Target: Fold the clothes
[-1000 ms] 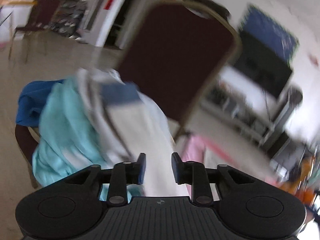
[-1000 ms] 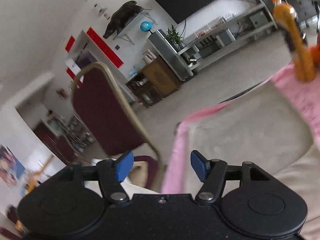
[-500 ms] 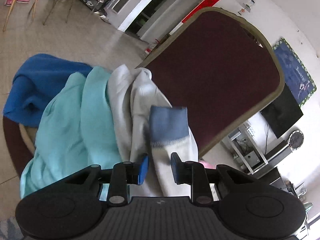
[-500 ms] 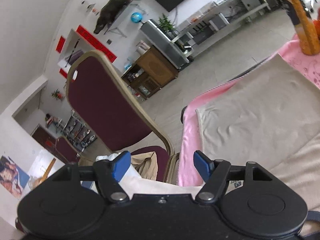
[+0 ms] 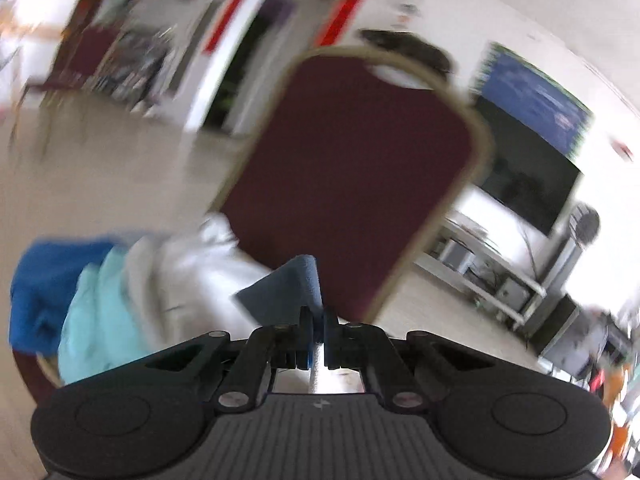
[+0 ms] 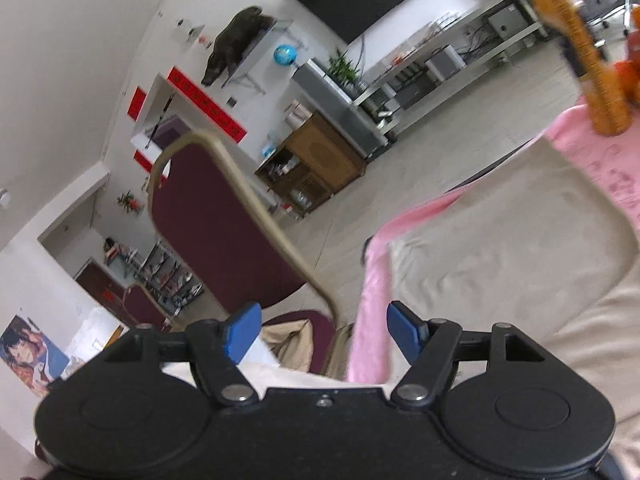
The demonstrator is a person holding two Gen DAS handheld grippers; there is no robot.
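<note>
In the left wrist view my left gripper is shut on the blue cuff of a white garment, which lies in a pile with a turquoise garment and a blue one on a maroon chair. The view is blurred. In the right wrist view my right gripper is open and empty, above the pink-covered table edge. A beige cloth lies spread flat on the pink cover.
The maroon chair stands just left of the table, with a beige garment on its seat. An orange bottle stands on the table's far right. A TV and shelving line the back wall.
My left gripper has closed on the blue cuff of the white garment and lifted it. My right gripper stays open and has shifted little.
</note>
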